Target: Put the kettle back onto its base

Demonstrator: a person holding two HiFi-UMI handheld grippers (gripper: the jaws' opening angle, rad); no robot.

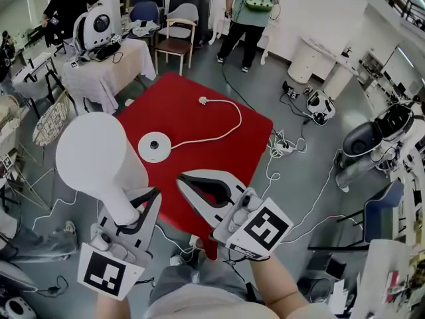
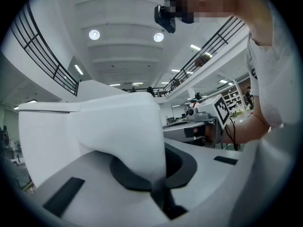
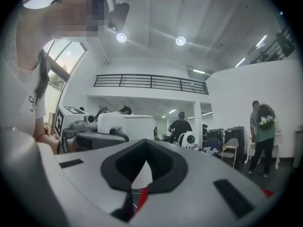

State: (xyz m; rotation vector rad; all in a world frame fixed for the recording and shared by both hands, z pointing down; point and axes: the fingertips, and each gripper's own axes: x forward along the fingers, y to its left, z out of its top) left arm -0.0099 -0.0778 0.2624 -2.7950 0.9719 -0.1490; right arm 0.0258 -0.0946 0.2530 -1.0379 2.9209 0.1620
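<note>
The white kettle [image 1: 93, 158] hangs in the air left of the red table [image 1: 219, 135], held by its handle [image 2: 118, 126] in my left gripper [image 1: 143, 206], which is shut on it. The round white base [image 1: 154, 146] lies on the table's left part, just right of the kettle, and its cord runs to a plug [image 1: 203, 100] at the far side. My right gripper [image 1: 184, 179] hovers over the table's near edge, shut and holding nothing. In the right gripper view the kettle [image 3: 125, 124] shows at the left, past the closed jaws.
The table is small, with grey floor all round it. A power strip and white cables [image 1: 285, 145] lie on the floor to its right. A chair [image 1: 176, 42] and a cloth-covered table [image 1: 106, 68] stand beyond, and a person [image 1: 249, 18] stands at the back.
</note>
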